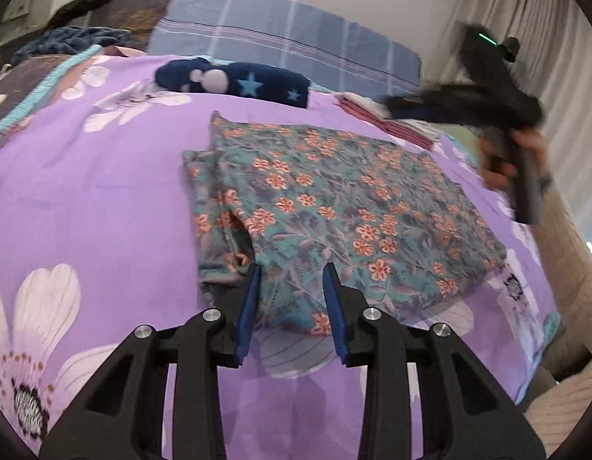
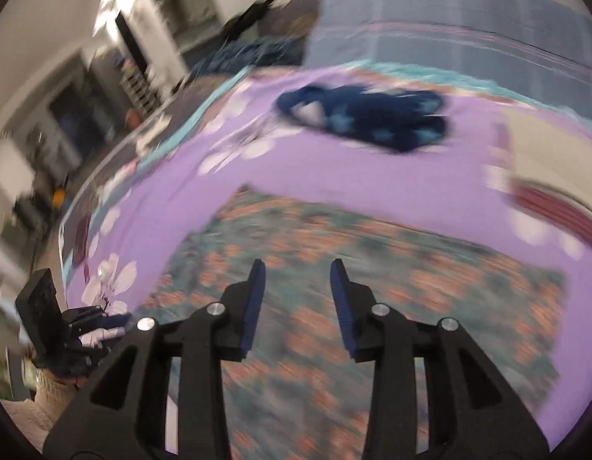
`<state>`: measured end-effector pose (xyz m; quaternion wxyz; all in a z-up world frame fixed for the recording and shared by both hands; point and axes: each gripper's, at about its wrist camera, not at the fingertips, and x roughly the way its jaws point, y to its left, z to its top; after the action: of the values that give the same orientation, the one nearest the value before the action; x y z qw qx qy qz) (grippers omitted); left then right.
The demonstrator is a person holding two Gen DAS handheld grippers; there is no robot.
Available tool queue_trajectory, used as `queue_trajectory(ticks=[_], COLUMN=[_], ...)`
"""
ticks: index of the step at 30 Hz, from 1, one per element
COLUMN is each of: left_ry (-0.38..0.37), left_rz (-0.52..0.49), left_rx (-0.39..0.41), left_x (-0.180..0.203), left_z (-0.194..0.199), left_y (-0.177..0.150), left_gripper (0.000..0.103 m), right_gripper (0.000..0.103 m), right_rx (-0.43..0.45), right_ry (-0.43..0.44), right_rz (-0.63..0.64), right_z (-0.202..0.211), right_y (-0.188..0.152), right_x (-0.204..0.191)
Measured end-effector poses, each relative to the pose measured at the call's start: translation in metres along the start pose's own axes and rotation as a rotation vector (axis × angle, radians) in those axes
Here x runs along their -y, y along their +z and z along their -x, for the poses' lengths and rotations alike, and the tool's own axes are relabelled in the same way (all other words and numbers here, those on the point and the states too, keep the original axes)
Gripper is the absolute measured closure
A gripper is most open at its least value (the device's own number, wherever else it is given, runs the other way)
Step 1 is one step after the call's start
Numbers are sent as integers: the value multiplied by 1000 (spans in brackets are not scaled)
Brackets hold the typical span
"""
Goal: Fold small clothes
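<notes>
Floral garment spread on the purple flowered bed sheet, already doubled over at least once: layered edges stepped along its left side, a loose flap near the lower left corner. Probably folded so far to make a flat rectangle, ready for one more fold.

Left gripper low at the near edge of the garment, jaws apart with cloth showing between them, nothing pinched. Placed there, most likely, to catch the near hem for the next fold.

Right gripper above the same cloth, jaws likewise spread and empty. Seen from the left wrist as a dark blur held aloft at the far right, clear of the cloth. Heavily smeared right wrist view, so height over the cloth hard to judge; apparently not touching.

Navy star-patterned piece lying beyond, near the plaid pillow, well apart from the floral garment. Red striped item at the far right edge, possibly a finished fold set aside.
</notes>
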<state>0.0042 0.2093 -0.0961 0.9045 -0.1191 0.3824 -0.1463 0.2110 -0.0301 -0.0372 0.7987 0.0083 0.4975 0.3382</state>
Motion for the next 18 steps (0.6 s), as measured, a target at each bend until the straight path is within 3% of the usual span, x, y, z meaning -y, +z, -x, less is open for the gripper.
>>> queue_trajectory(ticks=[6, 11, 13, 14, 16, 17, 18], left_ry=[-59, -103, -128, -142, -166, -171, -171], left_rz=[9, -10, -16, -10, 2, 5, -2], left_rx=[-45, -27, -5, -2, -13, -19, -12], left_x=[-21, -25, -27, -28, -32, -34, -33], left_z=[-7, -6, -5, -6, -9, -10, -7], left_y=[-6, -8, -8, -7, -7, -7, -7], left_gripper=[69, 69, 78, 81, 100, 100, 100], right_gripper=[67, 67, 62, 61, 84, 101, 101], right_rx=[-129, -183, -187, -194, -220, -236, -215], right_ry=[6, 29, 41, -2, -93, -120, -99], right_rz=[31, -77, -94, -79, -50, -57, -94], right_z=[-96, -151, -160, -166, -174, -177, -172], right_y=[31, 51, 55, 56, 57, 57, 58], right_x=[-52, -63, -65, -69, -72, -71, -70])
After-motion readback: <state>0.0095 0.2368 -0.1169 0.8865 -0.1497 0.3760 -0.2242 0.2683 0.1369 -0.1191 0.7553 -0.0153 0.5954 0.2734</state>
